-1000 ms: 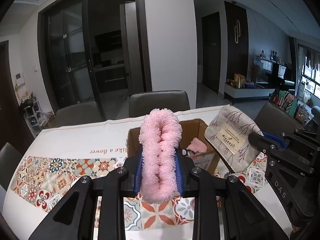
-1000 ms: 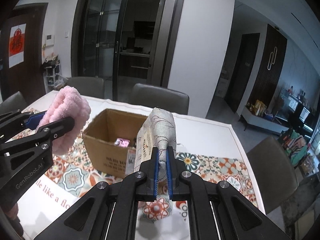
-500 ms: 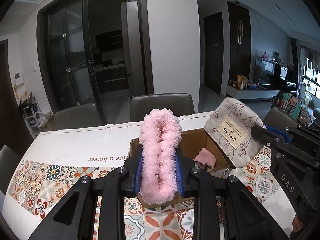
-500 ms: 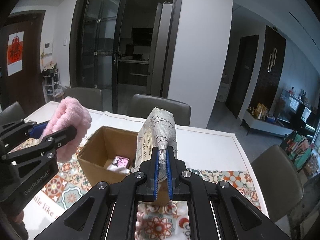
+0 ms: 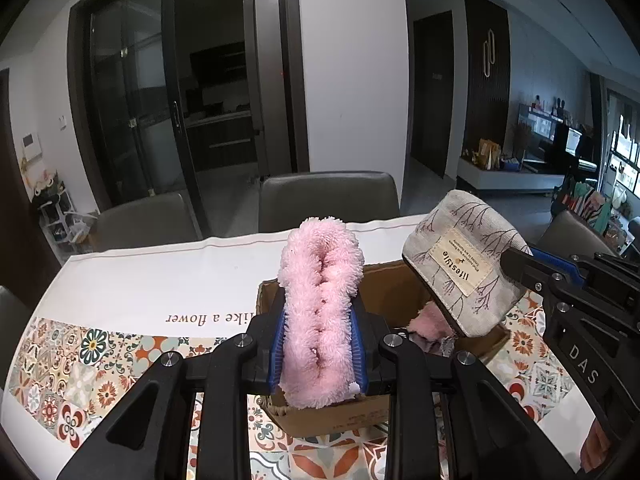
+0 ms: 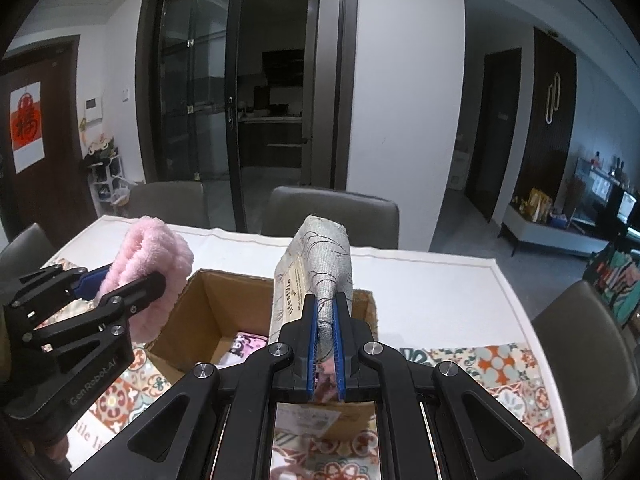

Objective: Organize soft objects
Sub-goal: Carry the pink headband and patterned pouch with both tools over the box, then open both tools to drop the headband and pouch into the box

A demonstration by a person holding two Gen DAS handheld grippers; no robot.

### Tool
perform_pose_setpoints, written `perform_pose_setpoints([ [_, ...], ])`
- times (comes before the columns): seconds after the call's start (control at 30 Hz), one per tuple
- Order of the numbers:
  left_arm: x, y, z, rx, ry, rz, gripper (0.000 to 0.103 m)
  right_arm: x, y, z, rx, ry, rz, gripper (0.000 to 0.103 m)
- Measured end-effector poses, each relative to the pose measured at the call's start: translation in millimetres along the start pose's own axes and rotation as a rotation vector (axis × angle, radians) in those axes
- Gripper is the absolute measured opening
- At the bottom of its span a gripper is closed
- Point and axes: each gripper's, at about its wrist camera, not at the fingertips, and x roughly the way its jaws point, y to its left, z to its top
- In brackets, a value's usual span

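Both items hang over the open brown cardboard box (image 6: 208, 312) at lower centre of the right wrist view, apparently so they can drop in beside the soft things already inside. The left gripper (image 5: 320, 344) is clamped on a fluffy pink plush band (image 5: 320, 300), which stands up between its blue pads and rises well past the tips. The right gripper (image 6: 326, 336) is pinched tight on one edge of a grey linen pouch with a branch print (image 6: 320, 272), most of it standing above the fingers.

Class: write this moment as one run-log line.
left gripper: shut on pink scrunchie | right gripper: shut on pouch | both over box
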Motion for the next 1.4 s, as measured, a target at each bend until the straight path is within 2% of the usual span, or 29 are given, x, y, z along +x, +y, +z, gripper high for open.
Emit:
perform_pose_setpoints([
  [0.33,48,-1,-9,-0.002,0.096,-0.017,0.028,47,-3,-6,0.012,0.060,0.010,0.008],
  [0.77,91,-10,-33,0.016,0.247,-0.070,0.028,95,-7,-35,0.023,0.224,0.045,0.009],
  [0.93,101,-9,-40,0.007,0.301,-0.087,0.033,101,-6,-40,0.028,0.240,0.056,0.010],
  [1.0,101,-8,-40,-0.001,0.306,-0.089,0.040,101,-5,-39,0.026,0.245,0.051,0.011],
  [1.03,101,-8,-40,-0.001,0.307,-0.091,0.042,101,-5,-39,0.026,0.245,0.049,0.014],
  [1.13,97,-8,-39,-0.001,0.307,-0.100,0.049,99,-5,-40,0.033,0.248,0.055,0.039],
  [1.3,88,-6,-36,-0.007,0.292,-0.107,0.062,91,-3,-39,0.021,0.231,0.033,0.040],
  [1.4,75,-7,-33,-0.004,0.265,-0.105,0.065,81,-7,-36,0.040,0.210,0.014,0.042],
])
